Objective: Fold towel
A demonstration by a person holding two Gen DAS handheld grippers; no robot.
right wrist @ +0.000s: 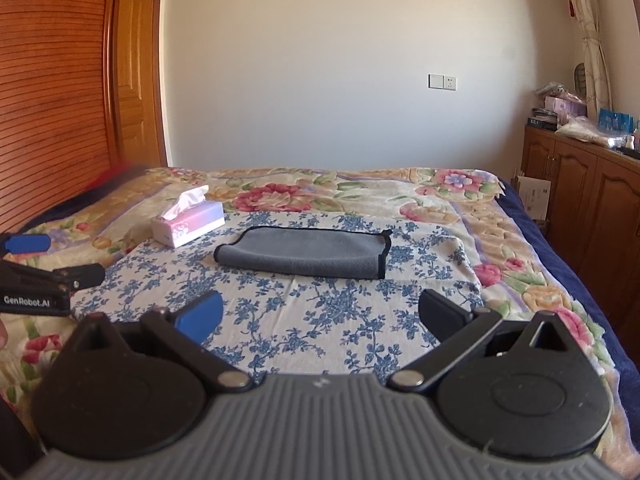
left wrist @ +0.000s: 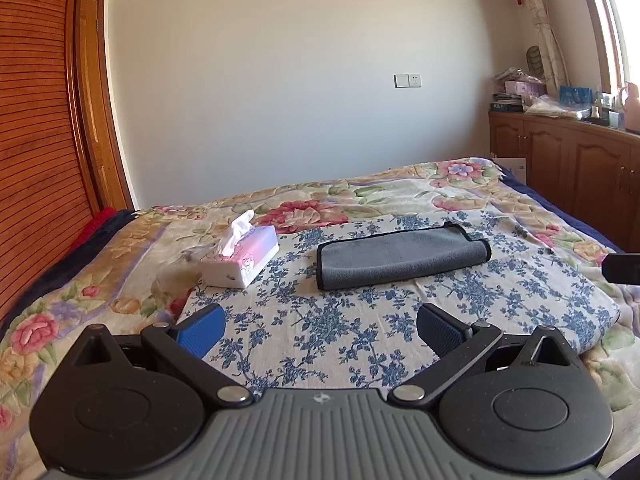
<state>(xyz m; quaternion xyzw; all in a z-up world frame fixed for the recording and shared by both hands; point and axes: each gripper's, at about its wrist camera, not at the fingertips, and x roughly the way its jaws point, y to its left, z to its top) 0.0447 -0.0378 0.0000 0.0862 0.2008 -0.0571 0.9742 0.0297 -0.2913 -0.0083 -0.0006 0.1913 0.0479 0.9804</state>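
A grey towel with a black hem [left wrist: 402, 257] lies folded into a long strip on a blue-flowered cloth [left wrist: 320, 320] on the bed. It also shows in the right wrist view [right wrist: 304, 253]. My left gripper [left wrist: 320, 330] is open and empty, held above the cloth short of the towel. My right gripper [right wrist: 320, 316] is open and empty, also short of the towel. The left gripper shows at the left edge of the right wrist view [right wrist: 44, 264].
A pink and white tissue box [left wrist: 242, 258] stands left of the towel, also in the right wrist view [right wrist: 188, 222]. A floral blanket [left wrist: 440, 188] covers the bed. A wooden headboard [left wrist: 36, 160] is at the left, a cluttered wooden cabinet [left wrist: 568, 160] at the right.
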